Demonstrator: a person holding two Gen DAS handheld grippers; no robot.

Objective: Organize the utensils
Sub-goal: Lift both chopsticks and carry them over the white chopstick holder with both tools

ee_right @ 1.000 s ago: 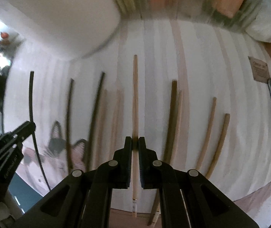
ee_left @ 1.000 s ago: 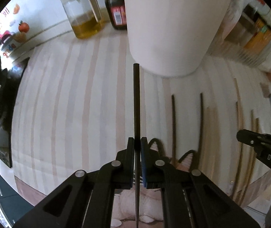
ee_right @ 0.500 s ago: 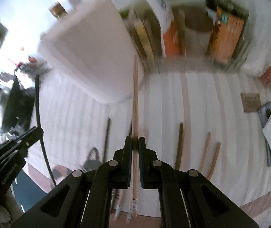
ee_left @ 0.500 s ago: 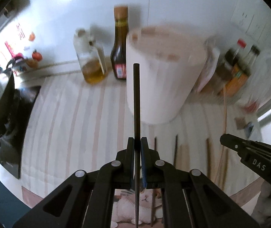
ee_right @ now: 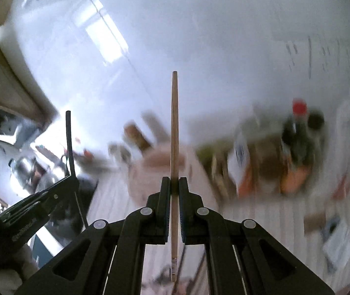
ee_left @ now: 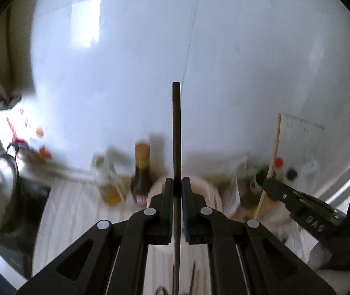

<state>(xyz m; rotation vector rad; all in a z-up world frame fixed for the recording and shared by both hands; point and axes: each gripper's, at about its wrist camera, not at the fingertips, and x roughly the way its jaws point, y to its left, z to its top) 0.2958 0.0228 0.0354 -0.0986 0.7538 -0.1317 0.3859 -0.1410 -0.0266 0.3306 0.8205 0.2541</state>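
Left tool [ee_left: 177, 184] is clenched on a dark chopstick [ee_left: 176, 132], and right tool [ee_right: 174, 184] pinches a wooden chopstick [ee_right: 174, 127]. Both sticks stand up in the air above the worktop [ee_left: 76, 211]. They look thin, light, stiff and slippery, so a grip near the middle seems best.
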